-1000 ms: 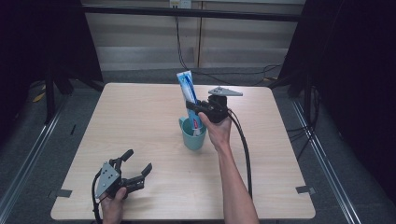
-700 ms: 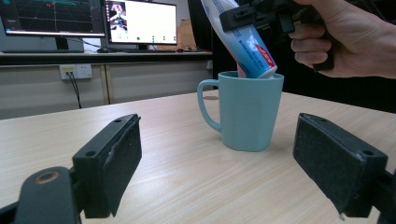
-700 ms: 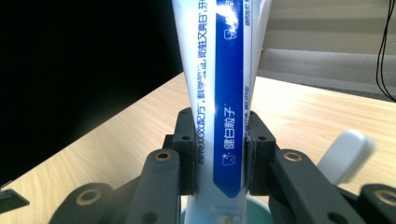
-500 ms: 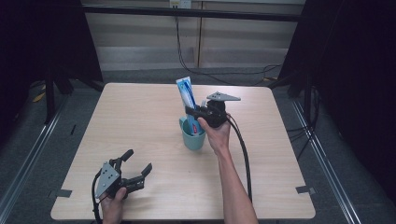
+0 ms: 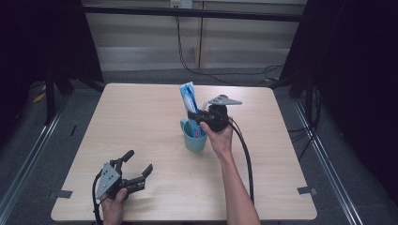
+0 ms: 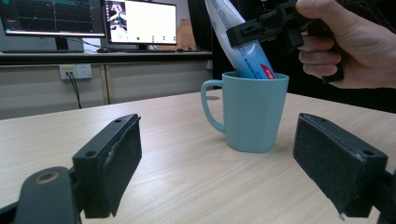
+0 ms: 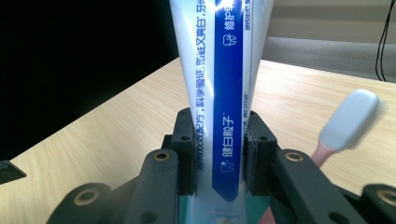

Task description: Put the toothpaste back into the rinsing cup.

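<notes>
A teal mug (image 5: 195,136) (image 6: 252,112) stands near the middle of the table. A white and blue toothpaste tube (image 5: 188,101) (image 6: 243,51) (image 7: 224,93) stands upright in it, and my right gripper (image 5: 199,116) (image 7: 219,154) is shut on the tube just above the mug's rim. Beside the tube, a toothbrush with a pink handle (image 7: 348,123) leans out of the mug. My left gripper (image 5: 138,164) (image 6: 219,163) rests at the table's near left, open, with its jaws aimed at the mug and nothing between them.
The wooden table (image 5: 141,122) is bare around the mug. Beyond the table, monitors (image 6: 140,21) stand on a desk. Cables (image 5: 244,154) trail from both grippers toward the near edge.
The right gripper, with the tube in it, has shifted slightly. The left gripper has stayed put.
</notes>
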The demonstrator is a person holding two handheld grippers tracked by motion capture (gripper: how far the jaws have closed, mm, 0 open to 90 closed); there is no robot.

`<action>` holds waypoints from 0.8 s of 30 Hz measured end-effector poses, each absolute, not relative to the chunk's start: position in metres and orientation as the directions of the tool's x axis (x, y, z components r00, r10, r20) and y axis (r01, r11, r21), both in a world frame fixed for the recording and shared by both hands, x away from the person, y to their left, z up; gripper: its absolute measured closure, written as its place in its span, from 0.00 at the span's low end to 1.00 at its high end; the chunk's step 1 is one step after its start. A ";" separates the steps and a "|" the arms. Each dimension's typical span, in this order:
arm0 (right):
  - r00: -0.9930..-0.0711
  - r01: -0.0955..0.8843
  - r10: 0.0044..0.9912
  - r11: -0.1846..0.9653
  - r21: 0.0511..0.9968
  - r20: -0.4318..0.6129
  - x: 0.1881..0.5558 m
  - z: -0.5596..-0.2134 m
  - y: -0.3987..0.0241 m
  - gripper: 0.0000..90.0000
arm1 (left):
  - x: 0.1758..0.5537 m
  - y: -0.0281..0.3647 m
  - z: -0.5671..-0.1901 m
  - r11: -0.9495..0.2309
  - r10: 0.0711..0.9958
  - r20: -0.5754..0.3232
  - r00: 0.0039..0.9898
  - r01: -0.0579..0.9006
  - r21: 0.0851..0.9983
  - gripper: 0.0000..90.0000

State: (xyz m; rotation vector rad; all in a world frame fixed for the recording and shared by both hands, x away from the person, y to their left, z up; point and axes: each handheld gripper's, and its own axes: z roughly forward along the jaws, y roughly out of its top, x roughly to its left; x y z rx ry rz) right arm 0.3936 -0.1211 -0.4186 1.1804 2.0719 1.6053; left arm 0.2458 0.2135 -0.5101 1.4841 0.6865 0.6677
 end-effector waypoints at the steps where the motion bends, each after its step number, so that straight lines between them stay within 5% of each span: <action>1: -0.633 0.437 0.727 0.054 0.898 0.265 0.393 -0.419 -0.122 0.78 | 0.246 0.214 -0.510 -0.014 0.761 -0.002 0.649 0.019 1.000 0.17; 24: -0.624 0.468 0.733 0.072 0.881 0.272 0.383 -0.434 -0.132 0.71 | 0.246 0.214 -0.510 -0.014 0.761 -0.002 0.649 0.020 1.000 0.17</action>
